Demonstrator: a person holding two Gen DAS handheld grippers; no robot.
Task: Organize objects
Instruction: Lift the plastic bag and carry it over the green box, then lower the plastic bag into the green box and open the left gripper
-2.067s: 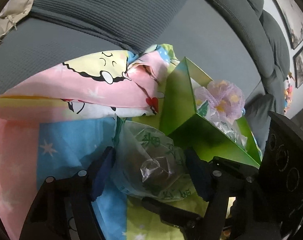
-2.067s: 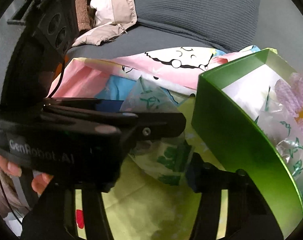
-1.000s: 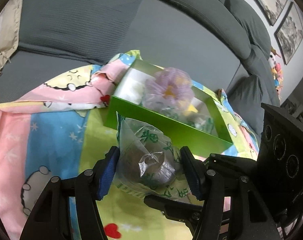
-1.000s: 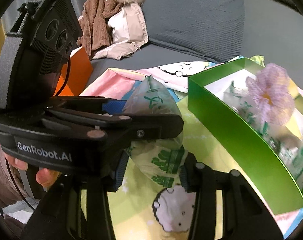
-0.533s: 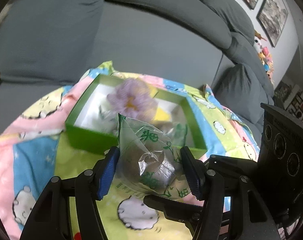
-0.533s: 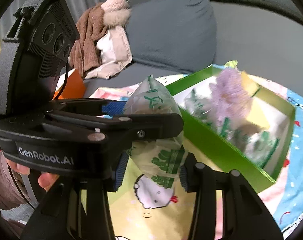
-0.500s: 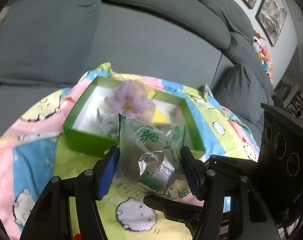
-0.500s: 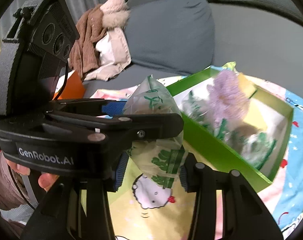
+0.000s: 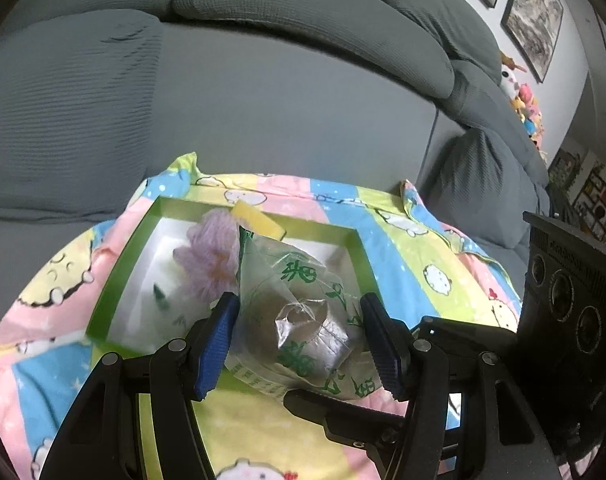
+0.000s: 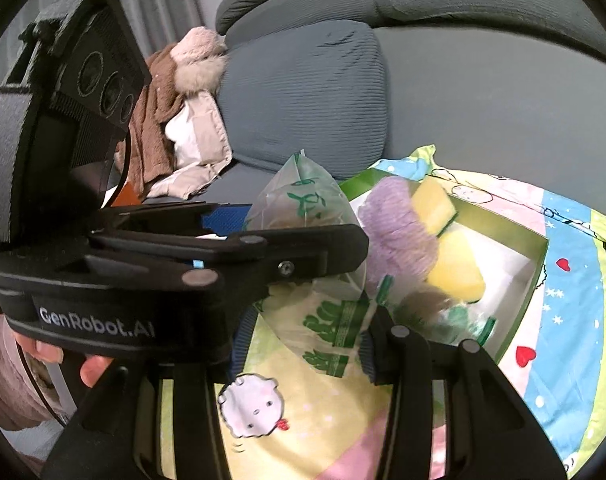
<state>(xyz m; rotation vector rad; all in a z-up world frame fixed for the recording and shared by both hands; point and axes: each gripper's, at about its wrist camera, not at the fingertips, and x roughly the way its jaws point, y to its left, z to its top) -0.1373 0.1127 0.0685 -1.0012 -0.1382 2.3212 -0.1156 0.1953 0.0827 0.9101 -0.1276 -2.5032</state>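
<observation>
A clear plastic packet with green print [image 9: 299, 320] holds a brown lump. My left gripper [image 9: 299, 338] is shut on it, blue pads pressing both sides. My right gripper [image 10: 309, 344] is shut on the same packet's [image 10: 335, 320] lower end; its top sticks up behind the left gripper's finger [image 10: 263, 248]. The packet hangs over the near edge of an open green box [image 9: 115, 280]. Inside lie a purple knitted flower [image 9: 211, 256], yellow sponges [image 10: 459, 272] and other printed packets [image 10: 455, 312].
The box sits on a cartoon-print blanket [image 9: 423, 248] spread over a grey sofa [image 9: 263, 100]. Brown and beige clothes [image 10: 175, 112] are piled on the sofa's left end. A hand [image 10: 91, 368] holds the left gripper's body. Framed pictures [image 9: 531, 20] hang on the wall.
Both grippers have risen and carried the packet toward the green box. The box, earlier seen from its side, now shows its inside from above, under the packet.
</observation>
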